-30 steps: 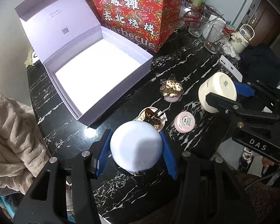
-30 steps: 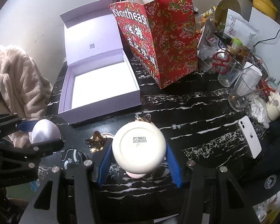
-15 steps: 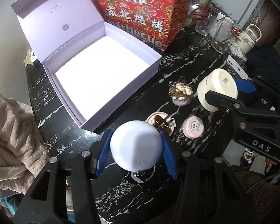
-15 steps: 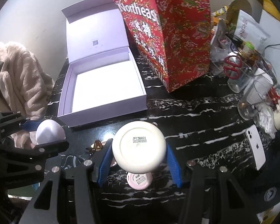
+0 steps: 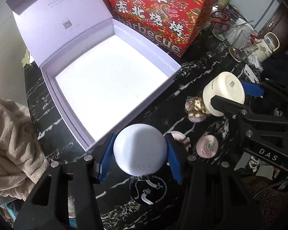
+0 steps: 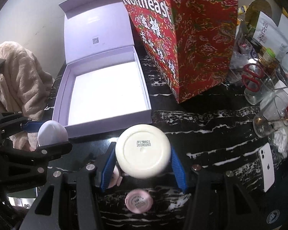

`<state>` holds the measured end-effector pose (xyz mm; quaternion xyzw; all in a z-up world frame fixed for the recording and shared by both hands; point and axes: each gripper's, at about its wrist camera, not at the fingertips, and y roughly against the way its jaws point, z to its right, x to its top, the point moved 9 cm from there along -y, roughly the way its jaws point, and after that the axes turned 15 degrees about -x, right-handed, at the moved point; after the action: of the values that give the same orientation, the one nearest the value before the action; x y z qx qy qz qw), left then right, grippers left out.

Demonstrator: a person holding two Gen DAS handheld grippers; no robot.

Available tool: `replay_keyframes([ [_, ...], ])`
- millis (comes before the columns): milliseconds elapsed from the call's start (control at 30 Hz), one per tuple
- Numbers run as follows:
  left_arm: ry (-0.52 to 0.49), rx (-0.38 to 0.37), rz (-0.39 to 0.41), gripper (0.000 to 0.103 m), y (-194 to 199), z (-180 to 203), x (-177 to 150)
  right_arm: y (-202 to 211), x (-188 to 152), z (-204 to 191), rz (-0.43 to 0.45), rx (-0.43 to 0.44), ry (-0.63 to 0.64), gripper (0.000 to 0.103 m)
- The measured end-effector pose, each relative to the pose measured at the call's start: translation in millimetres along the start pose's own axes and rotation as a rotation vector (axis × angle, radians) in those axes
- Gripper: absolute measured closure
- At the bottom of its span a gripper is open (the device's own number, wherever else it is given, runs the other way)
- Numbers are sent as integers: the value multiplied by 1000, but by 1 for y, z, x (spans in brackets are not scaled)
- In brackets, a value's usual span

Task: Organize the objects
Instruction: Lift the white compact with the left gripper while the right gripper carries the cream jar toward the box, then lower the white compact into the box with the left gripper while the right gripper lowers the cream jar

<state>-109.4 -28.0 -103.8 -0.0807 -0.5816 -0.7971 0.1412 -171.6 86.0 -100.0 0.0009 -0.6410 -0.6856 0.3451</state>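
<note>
Left wrist view: we hold a lavender dome-topped jar (image 5: 140, 149) clenched between the blue pads of the left gripper (image 5: 139, 159), just off the near corner of the open lilac gift box (image 5: 174, 72).
Right wrist view: we hold a cream jar (image 6: 143, 151) base-outward, grasped by the right gripper (image 6: 144, 166), just beside the box's near wall.
Box state: lid up, white floor bare; both jars are outside it.
Handling, lavender jar: we judge it rigid, smooth and slippery on the dome; we keep the pads on the widest part of the sides.
Handling, cream jar: we judge it hard, possibly breakable, moderately heavy; we grip the straight side wall and set it down gently.
Readable text, cream jar base: "JFC5B021 20200203".
Readable text, red paper bag (image 6: 192, 48) behind the box: "Northeast", "barbecue", Chinese characters.
Readable text, right gripper body: "DAS".
Remaining items: pink-lidded pot (image 6: 138, 201) on the black marble table (image 6: 211, 134), near side of the box.
</note>
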Motion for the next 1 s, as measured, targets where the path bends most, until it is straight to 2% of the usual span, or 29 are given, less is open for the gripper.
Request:
replay_keyframes([
  [1000, 29, 20, -23, 53, -20, -73, 56, -56, 61, -37, -33, 17, 91, 48],
])
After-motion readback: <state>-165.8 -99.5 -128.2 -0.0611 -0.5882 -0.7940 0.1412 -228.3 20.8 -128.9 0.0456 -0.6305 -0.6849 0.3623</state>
